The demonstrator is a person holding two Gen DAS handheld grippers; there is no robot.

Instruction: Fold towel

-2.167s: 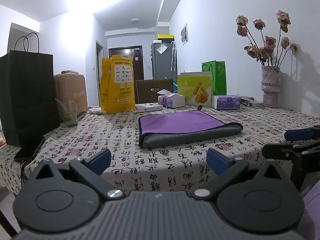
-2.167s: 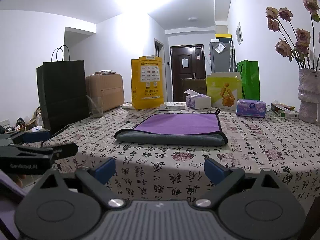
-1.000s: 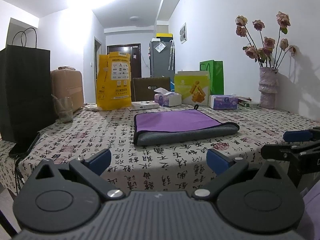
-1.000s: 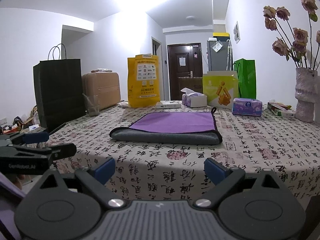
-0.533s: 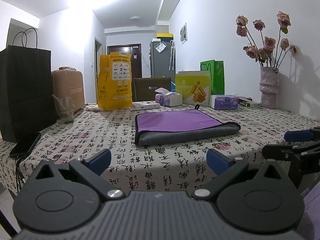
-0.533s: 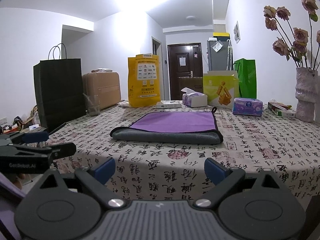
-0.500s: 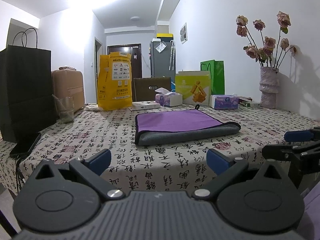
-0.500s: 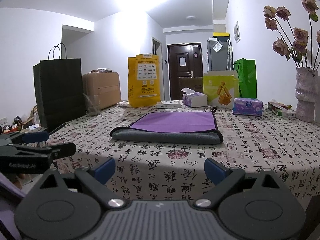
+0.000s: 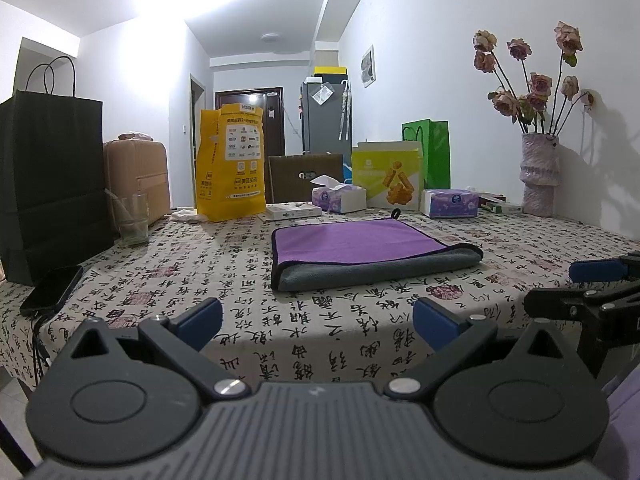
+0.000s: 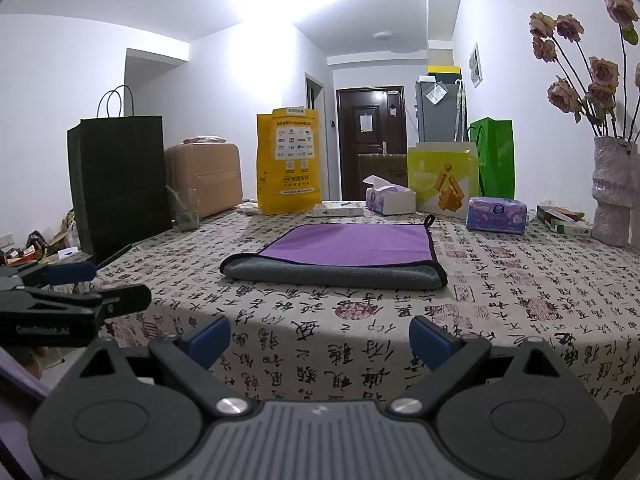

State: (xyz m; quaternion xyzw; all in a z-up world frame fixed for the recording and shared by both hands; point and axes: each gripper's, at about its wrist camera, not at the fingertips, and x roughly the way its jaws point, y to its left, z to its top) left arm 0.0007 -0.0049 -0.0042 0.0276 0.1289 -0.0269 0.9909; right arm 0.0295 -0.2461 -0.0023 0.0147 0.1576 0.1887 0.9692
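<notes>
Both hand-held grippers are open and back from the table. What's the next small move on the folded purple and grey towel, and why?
Probably bring both forward to the towel's ends. The purple and grey microfibre towel lies folded once, grey fold toward the cameras, on the calligraphy-print tablecloth. The left hand-held gripper and right hand-held gripper are open, empty and short of the table edge, so neither can grasp yet.

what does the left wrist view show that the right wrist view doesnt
Only the left wrist view shows the phone lying flat by the black bag, plus the right gripper at its right edge. Only the right wrist view shows floor clutter beyond the table and the left gripper. Both show the folded towel, purple face up, with both grippers open and short of it.
</notes>
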